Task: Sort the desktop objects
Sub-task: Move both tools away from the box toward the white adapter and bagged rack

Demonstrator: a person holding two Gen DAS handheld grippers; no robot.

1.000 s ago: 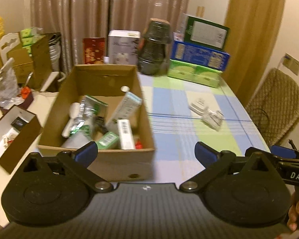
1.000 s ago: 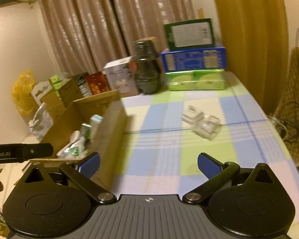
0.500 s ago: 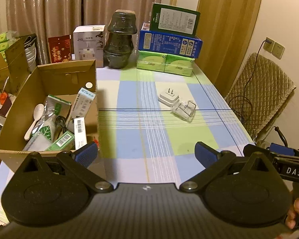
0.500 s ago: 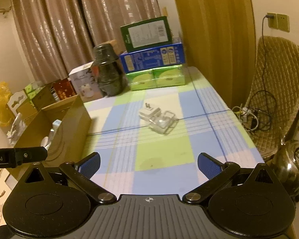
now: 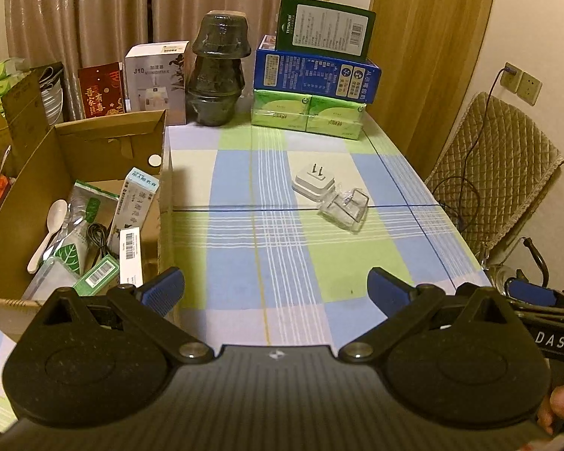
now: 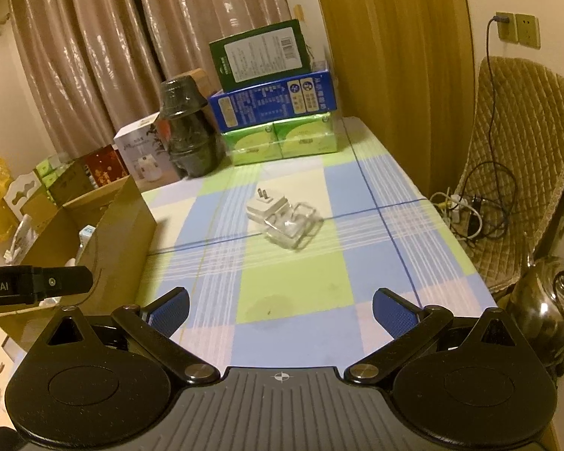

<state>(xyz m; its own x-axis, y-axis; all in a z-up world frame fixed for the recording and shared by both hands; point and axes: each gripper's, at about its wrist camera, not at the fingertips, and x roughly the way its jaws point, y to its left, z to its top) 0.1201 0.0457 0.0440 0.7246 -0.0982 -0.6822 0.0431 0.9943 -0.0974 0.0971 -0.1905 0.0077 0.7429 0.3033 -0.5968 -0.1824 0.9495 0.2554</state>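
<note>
plug adapter point(image 5: 314, 182) lies untouched; left gripper point(image 5: 275, 293) and right gripper point(image 6: 281, 312) spread wide, empty.

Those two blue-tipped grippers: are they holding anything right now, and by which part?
Nothing is held. The left gripper and the right gripper are both open, with only tablecloth between their fingertips.

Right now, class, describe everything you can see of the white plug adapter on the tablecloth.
The white plug adapter is a squarish, rounded block of glossy plastic, lying flat on the checked tablecloth with two metal prongs pointing up. A crumpled clear plastic case rests against its near side. Neither hand-held gripper touches it.
</note>
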